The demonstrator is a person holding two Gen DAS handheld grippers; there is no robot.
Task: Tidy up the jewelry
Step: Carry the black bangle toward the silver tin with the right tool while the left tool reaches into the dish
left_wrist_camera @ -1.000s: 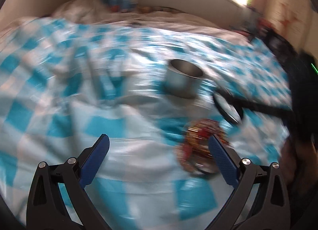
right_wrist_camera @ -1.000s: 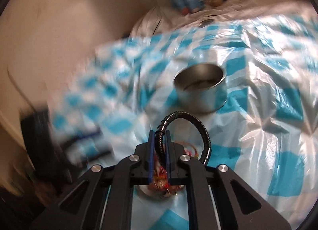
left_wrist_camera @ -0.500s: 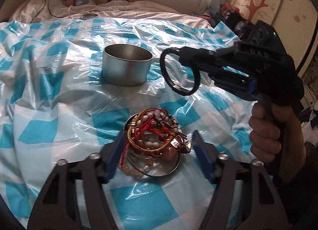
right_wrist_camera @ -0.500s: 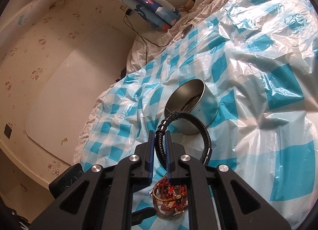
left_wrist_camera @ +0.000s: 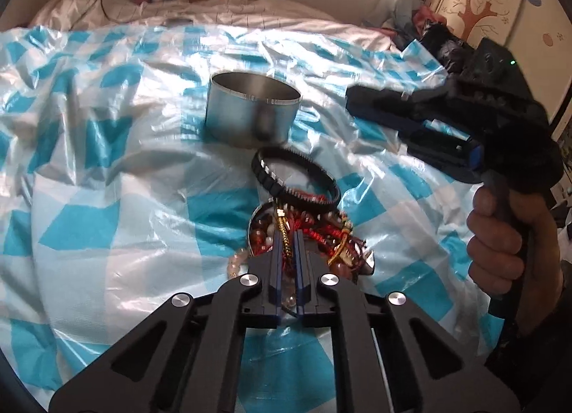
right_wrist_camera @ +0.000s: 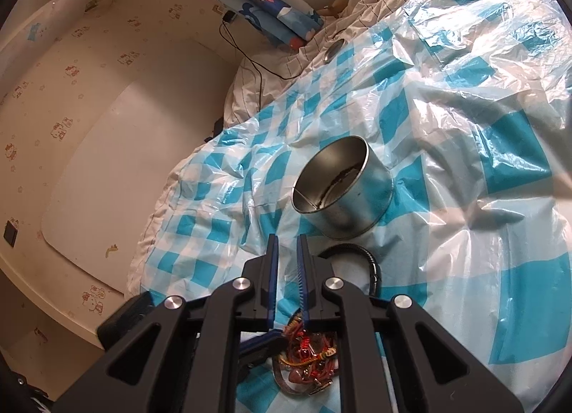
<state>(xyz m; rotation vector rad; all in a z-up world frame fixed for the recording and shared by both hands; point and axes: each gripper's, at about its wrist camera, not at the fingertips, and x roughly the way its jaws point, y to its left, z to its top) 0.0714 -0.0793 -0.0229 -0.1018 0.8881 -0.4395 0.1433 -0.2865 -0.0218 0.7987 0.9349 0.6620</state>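
Note:
A small dish (left_wrist_camera: 259, 214) heaped with red cords, gold chain and beads (left_wrist_camera: 321, 234) lies on the blue-checked plastic sheet. My left gripper (left_wrist_camera: 286, 238) is shut on a gold and red strand of that pile. A black braided bracelet (left_wrist_camera: 296, 177) lies loose between the dish and a round metal tin (left_wrist_camera: 252, 113). My right gripper (right_wrist_camera: 287, 245) hovers above them, slightly open and empty; it also shows in the left wrist view (left_wrist_camera: 361, 100). The tin (right_wrist_camera: 343, 188) stands upright with something dark inside. The bracelet (right_wrist_camera: 370, 263) and the pile (right_wrist_camera: 307, 359) show beneath my right gripper.
The sheet (left_wrist_camera: 107, 198) covers a soft, rumpled bed. A pillow and folded blue fabric (right_wrist_camera: 271, 20) lie at the headboard, with a cable (right_wrist_camera: 250, 59) and a small round lid (right_wrist_camera: 334, 48) nearby. The wall runs along the bed's left side.
My right gripper let go of the black bracelet, which dropped onto the sheet beside the tin. My left gripper moved into the jewelry pile and shut on a strand.

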